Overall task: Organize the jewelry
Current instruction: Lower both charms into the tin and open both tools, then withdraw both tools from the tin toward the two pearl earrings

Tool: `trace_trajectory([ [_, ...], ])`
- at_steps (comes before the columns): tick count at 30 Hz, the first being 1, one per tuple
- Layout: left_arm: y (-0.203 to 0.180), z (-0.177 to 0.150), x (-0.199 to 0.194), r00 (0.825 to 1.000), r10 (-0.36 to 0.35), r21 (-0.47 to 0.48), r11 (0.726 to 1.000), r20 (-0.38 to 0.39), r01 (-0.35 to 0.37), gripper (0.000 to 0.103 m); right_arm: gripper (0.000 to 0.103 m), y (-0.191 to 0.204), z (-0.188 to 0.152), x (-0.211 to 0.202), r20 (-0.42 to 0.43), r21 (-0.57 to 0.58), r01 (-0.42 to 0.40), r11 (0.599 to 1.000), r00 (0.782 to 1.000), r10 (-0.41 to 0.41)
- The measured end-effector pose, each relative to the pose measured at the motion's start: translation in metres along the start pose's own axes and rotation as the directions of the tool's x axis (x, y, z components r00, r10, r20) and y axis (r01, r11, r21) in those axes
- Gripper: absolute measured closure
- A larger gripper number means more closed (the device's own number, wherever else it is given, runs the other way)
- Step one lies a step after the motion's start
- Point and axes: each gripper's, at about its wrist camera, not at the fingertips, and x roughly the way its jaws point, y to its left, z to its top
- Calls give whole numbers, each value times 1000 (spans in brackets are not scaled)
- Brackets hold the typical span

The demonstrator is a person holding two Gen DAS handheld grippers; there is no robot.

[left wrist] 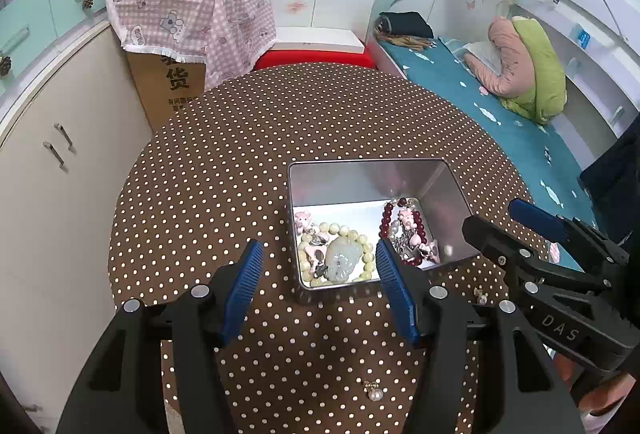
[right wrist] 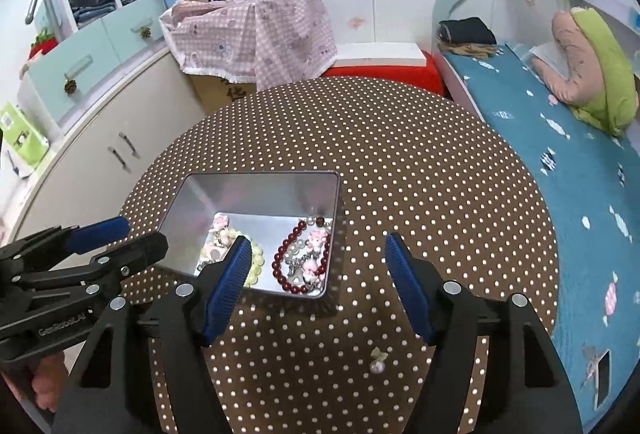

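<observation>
- While both grippers hang above the table, left gripper and right gripper stand wide, holding nothing.
- Lower centre: pearl earring loose on the cloth; judged tiny, light, prone to roll. Pinch across the bow, not the pearl.
- Centre: tin holds the yellow bracelet and red bracelet.

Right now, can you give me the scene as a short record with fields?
table: round, brown cloth with white dots
tin: open metal box on the table
in tin: yellow bead bracelet, dark red bead bracelet
outside tin: pearl earring on the cloth
left gripper: open, empty
right gripper: open, empty
</observation>
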Motion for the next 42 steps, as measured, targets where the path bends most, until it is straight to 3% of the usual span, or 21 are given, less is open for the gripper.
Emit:
trace_trajectory([
  [13,-4,-17,-18,1000,10,7,1000,18,-11,43,36,-8,-17,-22,12,31,14,999,1000,-14],
  [20,-1,-29,-26,1000,14,3,1000,15,-14,43,36,-12,-33,-35,20,27,61,998,998,-62],
  [32,3,-65,-18,998,7,-5,1000,-56,-7,43,36,-17,-71,-37,-25,30,66,997,998,-65],
  [42,-16,-95,-7,992,-57,38,997,-116,61,43,36,-21,-99,-23,-101,37,72,997,993,-68],
])
